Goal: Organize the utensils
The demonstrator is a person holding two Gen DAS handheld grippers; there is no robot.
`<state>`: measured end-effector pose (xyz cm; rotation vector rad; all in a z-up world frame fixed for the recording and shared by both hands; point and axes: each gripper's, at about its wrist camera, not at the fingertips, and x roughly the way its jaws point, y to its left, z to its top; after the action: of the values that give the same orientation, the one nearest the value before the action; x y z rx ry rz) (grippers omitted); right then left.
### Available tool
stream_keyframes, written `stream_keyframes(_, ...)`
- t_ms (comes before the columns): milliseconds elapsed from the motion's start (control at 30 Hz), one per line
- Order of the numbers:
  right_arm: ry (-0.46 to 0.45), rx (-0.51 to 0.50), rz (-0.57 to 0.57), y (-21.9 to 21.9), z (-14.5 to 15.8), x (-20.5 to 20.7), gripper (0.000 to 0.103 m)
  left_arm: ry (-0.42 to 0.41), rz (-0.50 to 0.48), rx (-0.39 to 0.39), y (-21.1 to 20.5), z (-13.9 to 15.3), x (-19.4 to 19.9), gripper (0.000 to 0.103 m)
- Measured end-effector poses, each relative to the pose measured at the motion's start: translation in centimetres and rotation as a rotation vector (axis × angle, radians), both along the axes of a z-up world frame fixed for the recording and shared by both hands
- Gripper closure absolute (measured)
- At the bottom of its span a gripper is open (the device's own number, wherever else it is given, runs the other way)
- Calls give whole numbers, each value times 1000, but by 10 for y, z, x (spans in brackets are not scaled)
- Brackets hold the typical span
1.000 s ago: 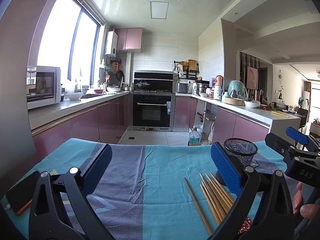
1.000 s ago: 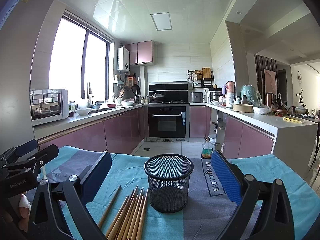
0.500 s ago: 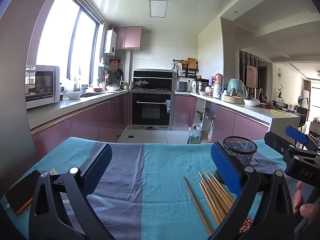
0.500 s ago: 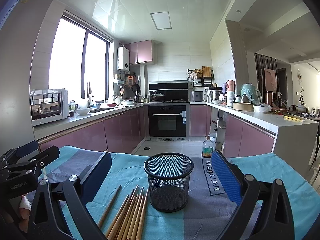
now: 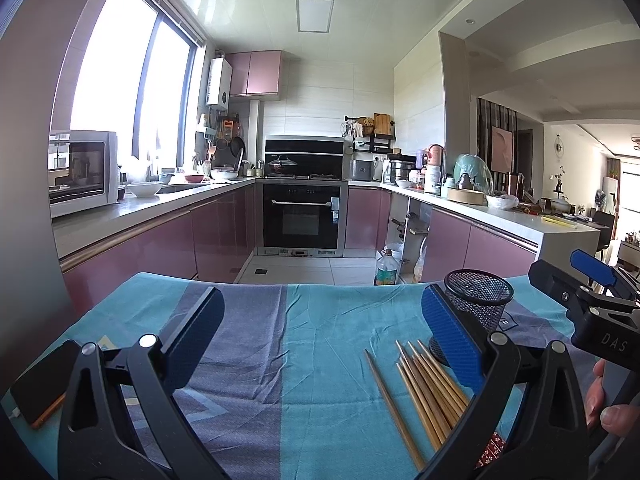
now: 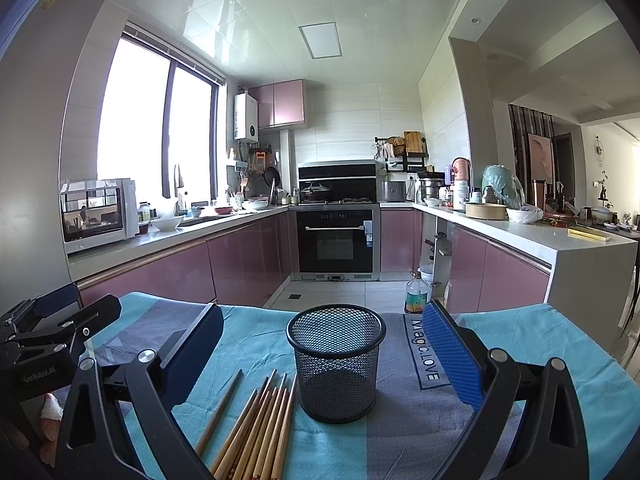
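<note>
Both hand-held grippers (image 5: 320,332) (image 6: 324,344) spread wide (empty), chopsticks (image 6: 256,428) beside mesh cup (image 6: 336,364)

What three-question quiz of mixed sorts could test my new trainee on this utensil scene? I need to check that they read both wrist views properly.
1. True or false: the brown wooden chopsticks already stand inside the black wire-mesh cup.
2. Which side of that cup do the chopsticks lie on in the right wrist view: A left, B right, C behind?
3. Fill in: the left gripper and right gripper are both ____, holding nothing.

Key: 1 false, they lie flat on the blue and grey striped cloth; 2 A; 3 open.
</note>
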<state>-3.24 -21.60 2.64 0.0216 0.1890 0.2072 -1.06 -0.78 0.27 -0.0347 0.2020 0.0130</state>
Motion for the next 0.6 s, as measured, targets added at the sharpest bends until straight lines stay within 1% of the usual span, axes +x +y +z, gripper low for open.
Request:
stream_keyframes(100,14,-1,11,-1,0,2,7,8,-7,1,1,0,0,6)
stream_keyframes(200,57,-5,40,-1,-3,6,7,27,-18,10,-1,0,2,6)
stream_keyframes(267,100,-5,75,-1,-5,9,7,47,-33,18,-2,-1,5,6)
stream_keyframes(400,219,-33,151,4,-16,18,8,102,-66,57,-10,-5,13,6)
stream_keyframes(467,283,-55,186,7,-24,22,13,144,-90,71,-14,-9,19,6)
stream_keyframes(533,351,-70,212,10,-34,27,23,192,-122,73,-15,-15,26,6)
stream_keyframes(567,385,-74,220,10,-39,30,26,212,-131,75,-17,-18,30,9)
stream_keyframes(600,418,-72,228,10,-44,33,32,234,-138,80,-19,-21,33,10)
